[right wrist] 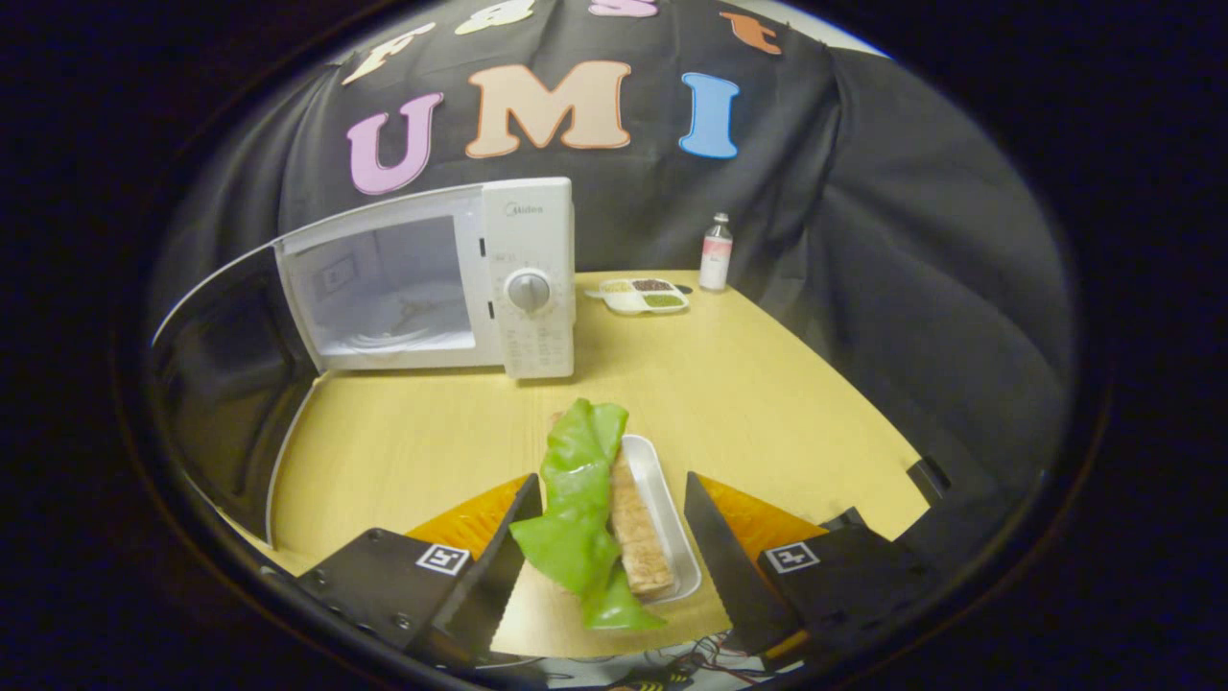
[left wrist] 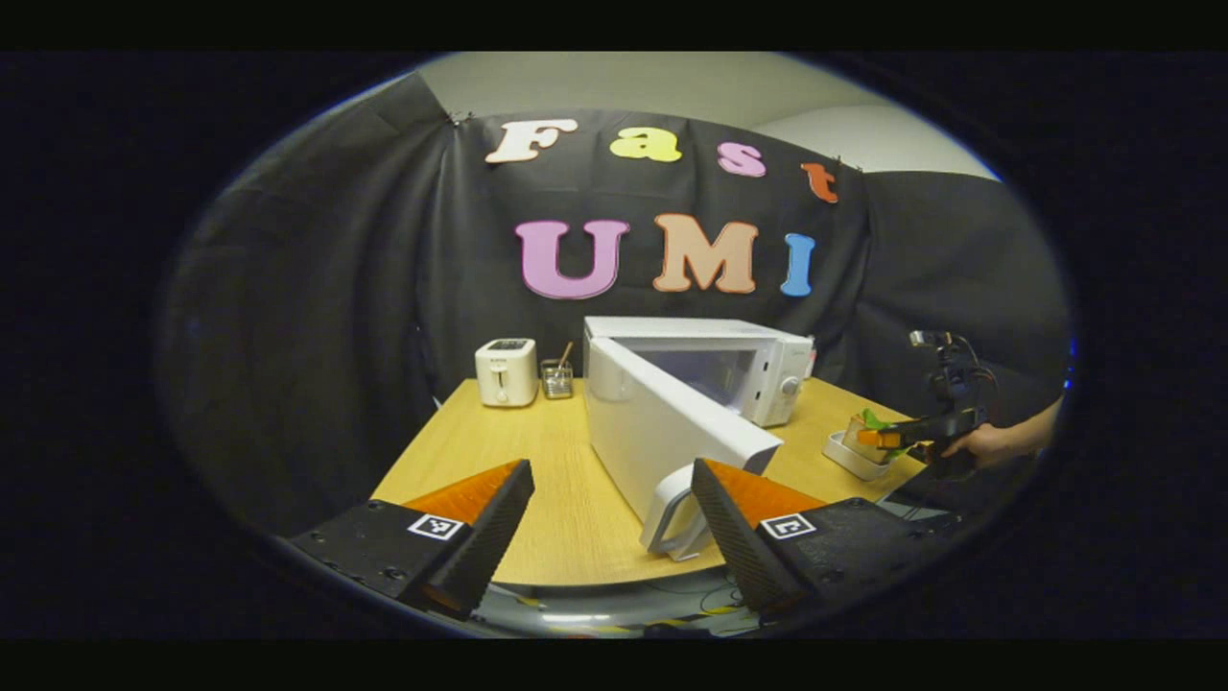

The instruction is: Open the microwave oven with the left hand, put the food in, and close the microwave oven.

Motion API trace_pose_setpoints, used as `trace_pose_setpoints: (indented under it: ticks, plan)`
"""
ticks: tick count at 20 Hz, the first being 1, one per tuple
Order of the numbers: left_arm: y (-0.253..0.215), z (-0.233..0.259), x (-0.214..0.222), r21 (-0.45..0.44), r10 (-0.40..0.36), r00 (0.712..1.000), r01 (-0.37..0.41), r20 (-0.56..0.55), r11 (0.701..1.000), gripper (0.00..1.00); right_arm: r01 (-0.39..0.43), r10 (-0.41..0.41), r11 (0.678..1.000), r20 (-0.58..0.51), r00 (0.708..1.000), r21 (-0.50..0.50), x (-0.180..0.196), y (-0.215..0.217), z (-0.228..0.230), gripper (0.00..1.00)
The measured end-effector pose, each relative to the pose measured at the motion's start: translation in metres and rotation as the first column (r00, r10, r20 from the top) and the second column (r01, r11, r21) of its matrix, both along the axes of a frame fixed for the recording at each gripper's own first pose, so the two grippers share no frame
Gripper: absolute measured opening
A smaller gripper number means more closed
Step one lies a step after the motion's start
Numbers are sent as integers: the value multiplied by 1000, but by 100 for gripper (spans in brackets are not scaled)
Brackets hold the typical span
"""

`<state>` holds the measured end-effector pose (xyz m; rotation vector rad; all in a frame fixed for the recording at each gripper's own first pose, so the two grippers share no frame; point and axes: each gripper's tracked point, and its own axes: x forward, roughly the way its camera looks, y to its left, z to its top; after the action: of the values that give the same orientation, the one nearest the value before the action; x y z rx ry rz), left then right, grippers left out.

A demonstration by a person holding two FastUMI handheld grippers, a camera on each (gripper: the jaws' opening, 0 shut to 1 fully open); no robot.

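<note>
wooden table (right wrist: 767, 384) bare past open microwave (right wrist: 528, 278); both grippers spread, sandwich (right wrist: 595, 499) unpinched.

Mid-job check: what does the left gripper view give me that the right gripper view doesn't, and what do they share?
Left gripper view alone: a toaster and a glass jar behind the swung-out door, plus the right tool at the food.

Right gripper view alone: a bottle, a divided dish, and the lettuce sandwich between its open fingers.

Both: the open microwave on the wooden table, and the sandwich's white tray.
</note>
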<state>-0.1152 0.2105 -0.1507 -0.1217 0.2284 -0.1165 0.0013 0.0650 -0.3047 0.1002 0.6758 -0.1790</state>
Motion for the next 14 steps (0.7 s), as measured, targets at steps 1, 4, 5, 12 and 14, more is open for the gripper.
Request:
trace_pose_setpoints:
  ticks: [1,4,5,12,14]
  plan:
    - [-3,7,2,7,-14,1000,14,14,1000,96,-5,5,1000,-8,1000,-3,3,0,-5,91]
    - [1,19,5,90,-31,998,26,52,996,96,-12,13,1000,-53,999,3,1,4,-16,73]
    - [3,23,6,102,-29,998,23,59,994,96,-15,16,1000,-71,997,7,-1,7,-19,62]
    - [5,28,7,74,-8,997,2,79,997,98,-26,25,1000,-55,998,-16,0,2,-5,53]
    - [7,28,8,71,-3,996,-3,84,997,98,-19,19,1000,-33,999,5,2,1,6,52]
